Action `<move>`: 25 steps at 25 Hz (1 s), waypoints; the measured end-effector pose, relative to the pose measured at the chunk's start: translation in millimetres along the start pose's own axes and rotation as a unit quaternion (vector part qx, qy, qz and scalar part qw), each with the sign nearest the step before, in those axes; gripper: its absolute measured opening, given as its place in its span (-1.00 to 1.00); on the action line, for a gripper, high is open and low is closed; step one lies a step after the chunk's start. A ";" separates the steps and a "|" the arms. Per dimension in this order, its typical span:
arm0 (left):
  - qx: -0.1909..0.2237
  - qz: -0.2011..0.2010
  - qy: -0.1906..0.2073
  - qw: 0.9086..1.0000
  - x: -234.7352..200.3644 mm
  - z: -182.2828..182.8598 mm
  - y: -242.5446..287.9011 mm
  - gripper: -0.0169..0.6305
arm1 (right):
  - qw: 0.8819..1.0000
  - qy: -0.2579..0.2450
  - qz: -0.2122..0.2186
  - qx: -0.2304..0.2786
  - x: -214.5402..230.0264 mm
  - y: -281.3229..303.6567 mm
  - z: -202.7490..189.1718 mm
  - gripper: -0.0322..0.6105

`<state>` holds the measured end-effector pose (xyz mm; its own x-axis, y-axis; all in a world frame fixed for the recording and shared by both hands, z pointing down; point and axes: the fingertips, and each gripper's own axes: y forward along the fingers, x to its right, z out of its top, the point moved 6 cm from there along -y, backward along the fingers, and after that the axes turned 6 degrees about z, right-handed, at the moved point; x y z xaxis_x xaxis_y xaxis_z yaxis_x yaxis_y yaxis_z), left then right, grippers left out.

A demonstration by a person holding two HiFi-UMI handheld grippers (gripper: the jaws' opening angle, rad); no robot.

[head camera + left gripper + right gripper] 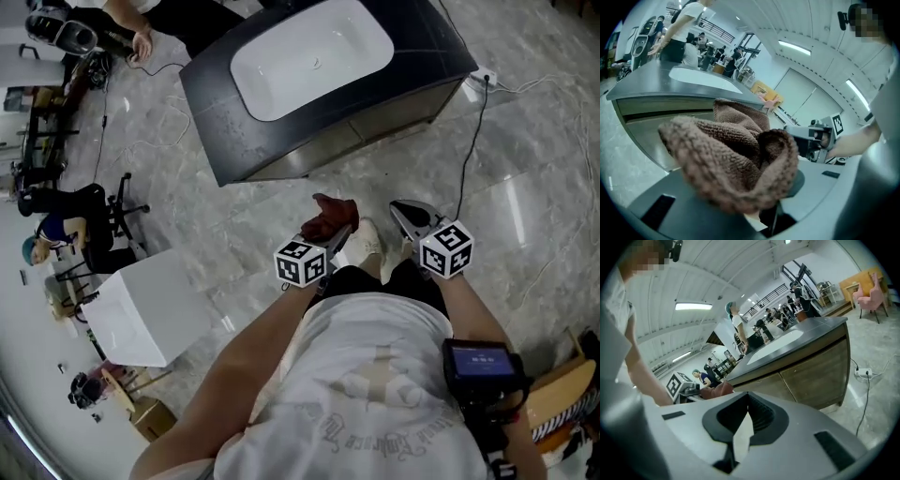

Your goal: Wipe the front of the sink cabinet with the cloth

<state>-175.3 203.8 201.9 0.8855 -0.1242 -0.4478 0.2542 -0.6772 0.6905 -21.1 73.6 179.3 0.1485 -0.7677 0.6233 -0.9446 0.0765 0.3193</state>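
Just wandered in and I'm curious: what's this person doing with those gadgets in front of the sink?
A person holds a gripping tool in each hand. The left hand-held gripper is clamped on a bunched brown cloth. The right hand-held gripper is shut and empty. The sink cabinet stands just ahead, and the cloth isn't touching its front yet.

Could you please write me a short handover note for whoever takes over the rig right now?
Left gripper: shut on the brown cloth, which is bunched up.
Right gripper: shut, empty.
Sink cabinet: ahead across the floor, apart from both grippers.
Done: cloth is in hand.
Left: step up to the cabinet and wipe its front.
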 end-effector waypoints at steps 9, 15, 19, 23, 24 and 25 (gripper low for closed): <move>-0.025 0.004 -0.011 1.000 -37.6 -4.7 46.6 -0.55 | 0.995 0.061 -0.059 0.052 9.7 6.8 -38.1 -0.86; -0.023 -0.015 -0.008 1.000 -47.1 8.8 90.2 -0.55 | 0.994 0.064 -0.062 0.070 20.1 21.3 -57.9 -0.86; -0.004 -0.022 -0.014 1.000 -48.4 27.3 124.4 -0.55 | 0.993 0.071 -0.060 0.068 32.7 17.3 -71.8 -0.86; 0.023 -0.010 -0.060 0.998 -72.3 44.5 156.1 -0.55 | 0.993 0.081 -0.054 0.065 48.1 31.5 -90.5 -0.86; 0.030 -0.006 -0.071 0.997 -78.4 50.0 164.2 -0.55 | 0.993 0.083 -0.052 0.063 52.0 35.2 -94.0 -0.86; 0.035 -0.002 -0.080 0.996 -82.4 55.7 170.8 -0.55 | 0.993 0.086 -0.051 0.062 54.3 37.3 -96.5 -0.86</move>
<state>-226.5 58.0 325.1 0.8100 -0.2309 -0.5391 0.2248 -0.7267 0.6491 -20.0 96.2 293.9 0.2825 -0.6460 0.7091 -0.9494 -0.0827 0.3029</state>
